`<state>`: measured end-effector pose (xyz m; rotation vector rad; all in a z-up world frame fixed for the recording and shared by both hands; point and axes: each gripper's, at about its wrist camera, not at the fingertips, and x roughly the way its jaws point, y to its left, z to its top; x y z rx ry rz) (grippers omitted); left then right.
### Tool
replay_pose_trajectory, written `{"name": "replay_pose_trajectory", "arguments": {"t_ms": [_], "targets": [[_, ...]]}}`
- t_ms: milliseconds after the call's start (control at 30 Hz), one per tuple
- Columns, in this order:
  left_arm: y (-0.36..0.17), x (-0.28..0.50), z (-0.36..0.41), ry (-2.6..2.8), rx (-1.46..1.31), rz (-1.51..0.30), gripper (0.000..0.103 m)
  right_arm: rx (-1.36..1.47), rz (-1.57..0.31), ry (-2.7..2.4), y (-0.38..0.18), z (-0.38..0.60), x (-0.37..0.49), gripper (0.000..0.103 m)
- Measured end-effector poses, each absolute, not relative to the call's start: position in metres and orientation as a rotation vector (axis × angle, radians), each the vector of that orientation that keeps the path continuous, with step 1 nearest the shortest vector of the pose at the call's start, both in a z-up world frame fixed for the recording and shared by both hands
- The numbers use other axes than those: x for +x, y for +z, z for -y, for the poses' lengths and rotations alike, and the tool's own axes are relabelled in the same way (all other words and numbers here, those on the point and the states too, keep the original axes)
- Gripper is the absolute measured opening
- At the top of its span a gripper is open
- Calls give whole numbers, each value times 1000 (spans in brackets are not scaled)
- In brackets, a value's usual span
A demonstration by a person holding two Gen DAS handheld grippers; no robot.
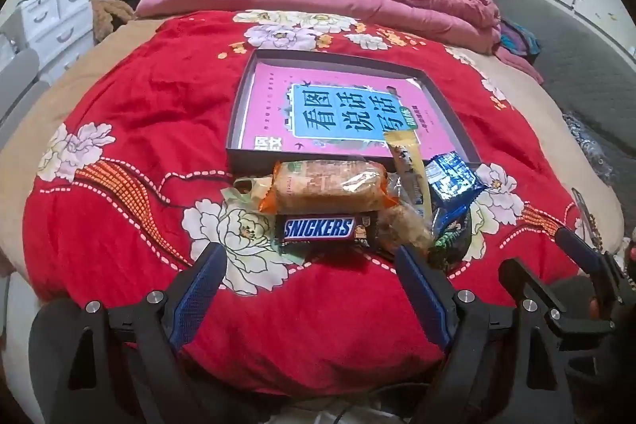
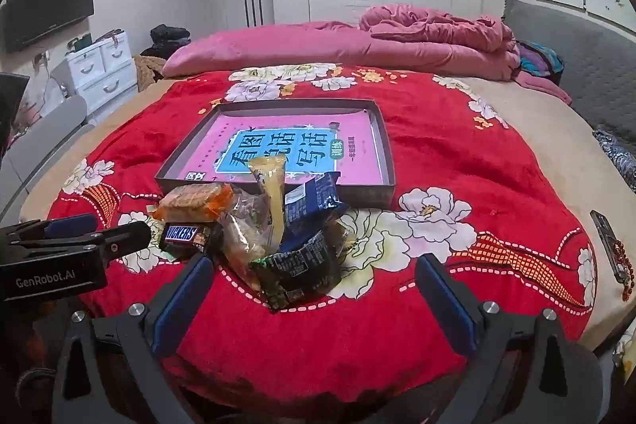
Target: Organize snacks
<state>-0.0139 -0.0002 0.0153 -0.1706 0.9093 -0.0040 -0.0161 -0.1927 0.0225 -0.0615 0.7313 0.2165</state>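
Two grippers, left [image 1: 308, 257] and right [image 2: 314, 271], are hovering with jaws wide and empty over a snack pile [image 2: 254, 225] lying just before a shallow tray [image 2: 387, 181], seemingly about to start; next, probably closing on the Snickers [image 1: 324, 228].

Your way ahead is blocked by the snack pile [image 2: 258, 225], heaped on the red blanket [image 1: 131, 106] right against the near wall of the shallow box [image 1: 449, 102]. The yellow stick pack [image 2: 272, 193] stands tallest, leaning over that wall. Either side of the pile you have bare blanket to pass. The box floor is free apart from the flat pink book [image 1: 274, 98]. Beyond it, the pink quilt [image 2: 429, 30] bunches high.
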Motion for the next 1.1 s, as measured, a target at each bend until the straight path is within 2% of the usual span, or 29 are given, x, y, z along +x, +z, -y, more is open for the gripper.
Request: {"name": "replay_pose_trajectory", "arguments": {"t_ms": [1100], "targets": [[22, -16, 5, -23, -158, -886, 87, -59, -724, 214, 24, 193, -17, 102]]}}
